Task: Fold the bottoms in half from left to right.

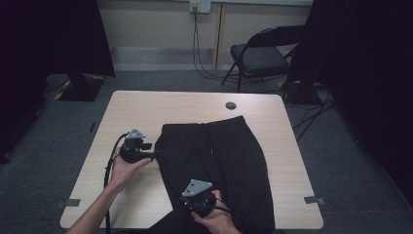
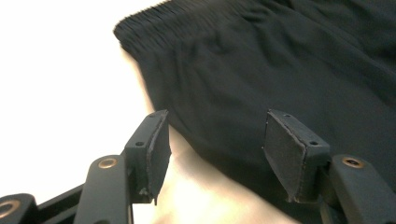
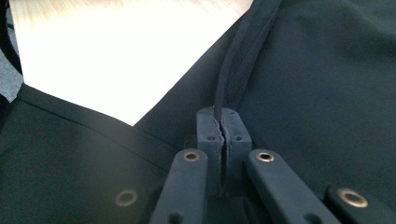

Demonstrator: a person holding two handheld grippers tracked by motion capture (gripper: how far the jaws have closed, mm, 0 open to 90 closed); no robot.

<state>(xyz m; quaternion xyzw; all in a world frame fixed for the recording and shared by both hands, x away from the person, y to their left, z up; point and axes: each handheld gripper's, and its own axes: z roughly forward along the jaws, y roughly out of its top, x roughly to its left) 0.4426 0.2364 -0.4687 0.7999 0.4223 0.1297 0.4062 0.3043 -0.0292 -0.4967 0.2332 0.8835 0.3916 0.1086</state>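
Note:
Black trousers (image 1: 219,151) with an elastic waistband and a drawstring lie flat on the wooden table (image 1: 136,107), waist at the far end and legs running over the near edge. My left gripper (image 1: 155,151) is at the garment's left edge, level with the hip. Its jaws stand open around the cloth edge (image 2: 212,135) without pressing it, and the ribbed waistband (image 2: 144,23) lies just beyond. My right gripper (image 1: 194,199) is over the near part of the trousers, shut on a raised fold of black fabric (image 3: 223,116) that runs away from the pads (image 3: 243,60).
A small dark round cap (image 1: 231,105) sits in the tabletop behind the waistband. A folding chair (image 1: 260,56) stands behind the table at the right, with cables on the floor beside it. Bare wood (image 1: 287,156) lies on either side of the trousers.

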